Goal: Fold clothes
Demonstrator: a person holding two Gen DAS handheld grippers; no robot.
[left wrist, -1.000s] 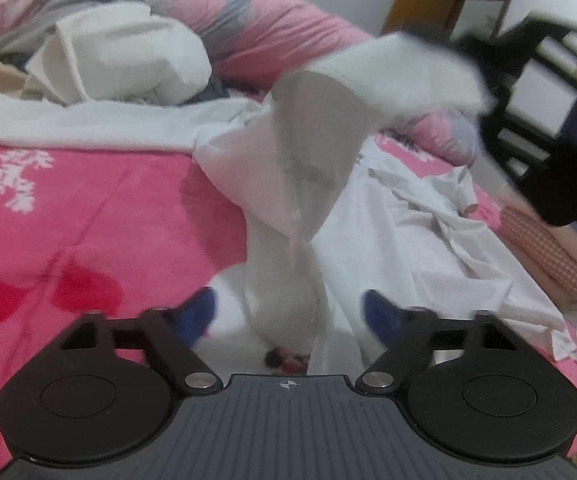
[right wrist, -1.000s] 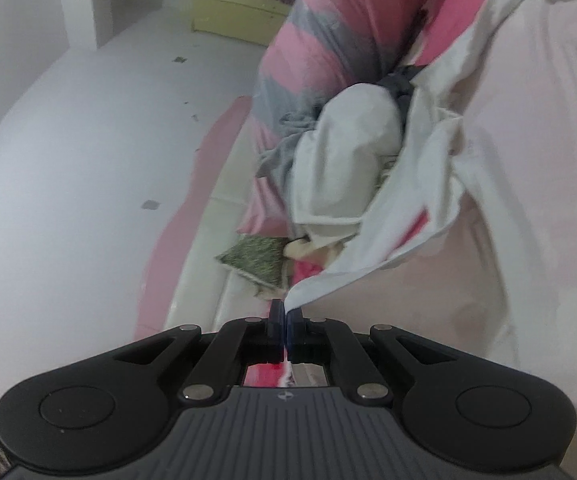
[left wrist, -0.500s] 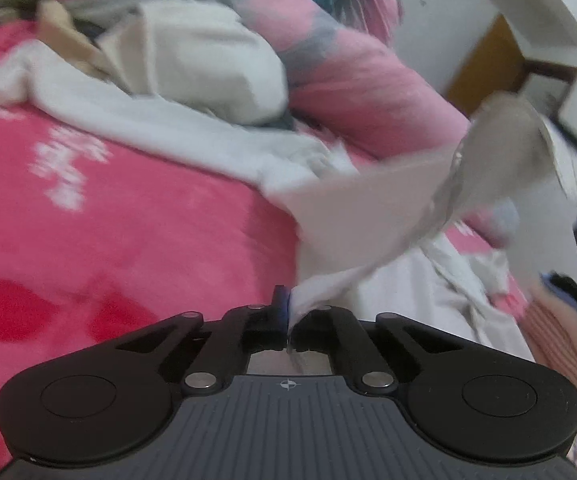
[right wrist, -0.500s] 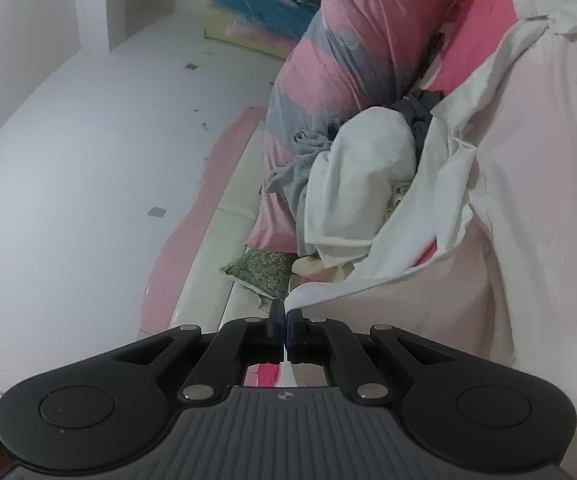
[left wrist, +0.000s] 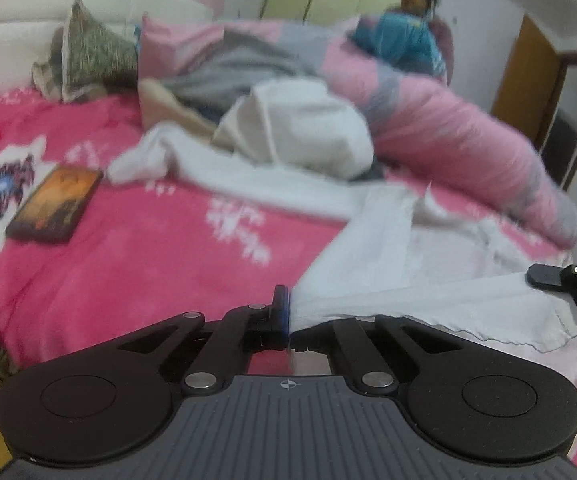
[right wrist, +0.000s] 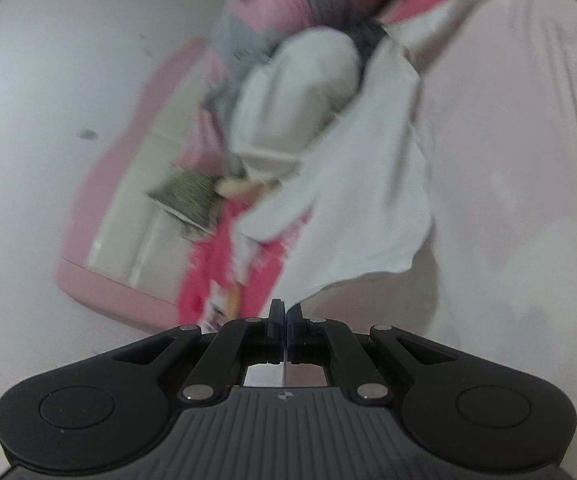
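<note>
Garment: thin white garment, soft and creased with a raw wavy hem, spread over the pink floral bedspread.
Left gripper: fingers clenched on the garment's near edge.
Right gripper: fingers pressed together, pinching a corner of the same white cloth, which rises slack from it.
Bed clutter: a rounded white bundle, a pink-and-grey quilt roll, a coarse green cushion, a flat dark book.
Hard to see: both views are motion-blurred; the right gripper shows only partly at the left view's edge.
</note>
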